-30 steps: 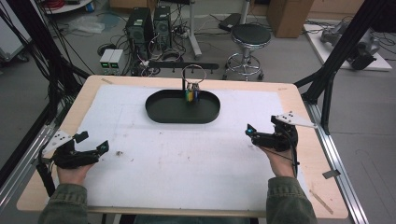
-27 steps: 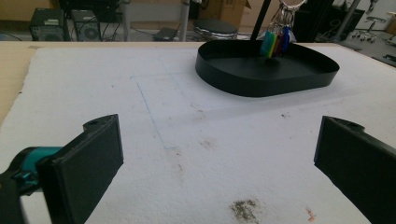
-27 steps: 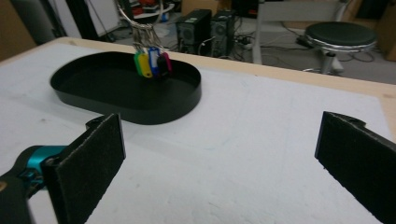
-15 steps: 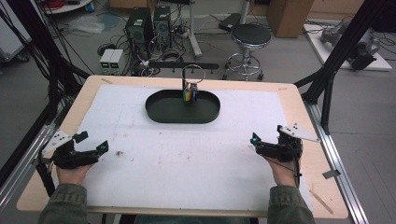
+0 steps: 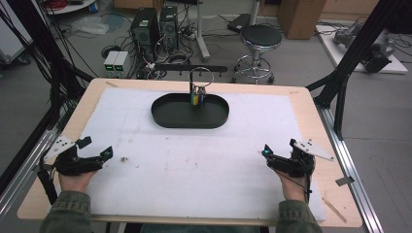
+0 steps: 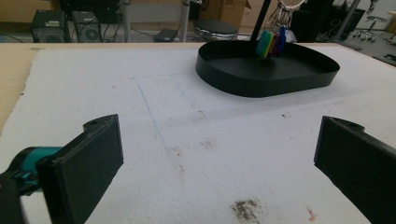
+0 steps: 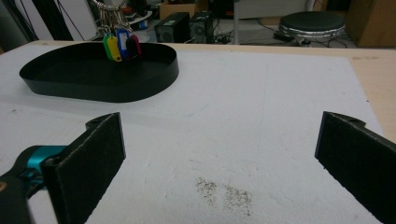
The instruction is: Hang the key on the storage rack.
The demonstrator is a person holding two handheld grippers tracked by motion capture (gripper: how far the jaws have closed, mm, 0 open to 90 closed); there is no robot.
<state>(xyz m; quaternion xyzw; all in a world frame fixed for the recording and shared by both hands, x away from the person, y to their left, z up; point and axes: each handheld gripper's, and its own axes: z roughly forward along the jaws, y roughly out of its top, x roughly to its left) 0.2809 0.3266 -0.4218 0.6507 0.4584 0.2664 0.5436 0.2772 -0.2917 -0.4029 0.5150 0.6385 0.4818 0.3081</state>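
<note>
A black oval tray [image 5: 163, 118] lies at the back middle of the white mat [image 5: 194, 170]. A thin post in the tray carries a metal ring with coloured key tags [image 5: 196, 99]. The left gripper view looks at the tray's wall [image 6: 261, 86] and the tags [image 6: 271, 42] from the front left. In the right gripper view the tray [image 7: 116, 91] and tags [image 7: 120, 45] are at the upper left. My left gripper [image 5: 97, 147] rests open at the mat's near left, nothing between its jaws [image 6: 219, 154]. My right gripper [image 5: 280, 147] is open and empty at the near right [image 7: 219, 154].
Dark smudges mark the mat in front of each gripper [image 6: 245, 210] [image 7: 224, 191]. Bare wooden table edge [image 5: 335, 184] borders the mat. Beyond the table stand a stool [image 5: 261, 36], computer boxes [image 5: 155, 24] and black frame posts [image 5: 350, 63].
My right gripper has drawn back toward the near edge and slightly rightward, still open. The left gripper has stayed where it was.
</note>
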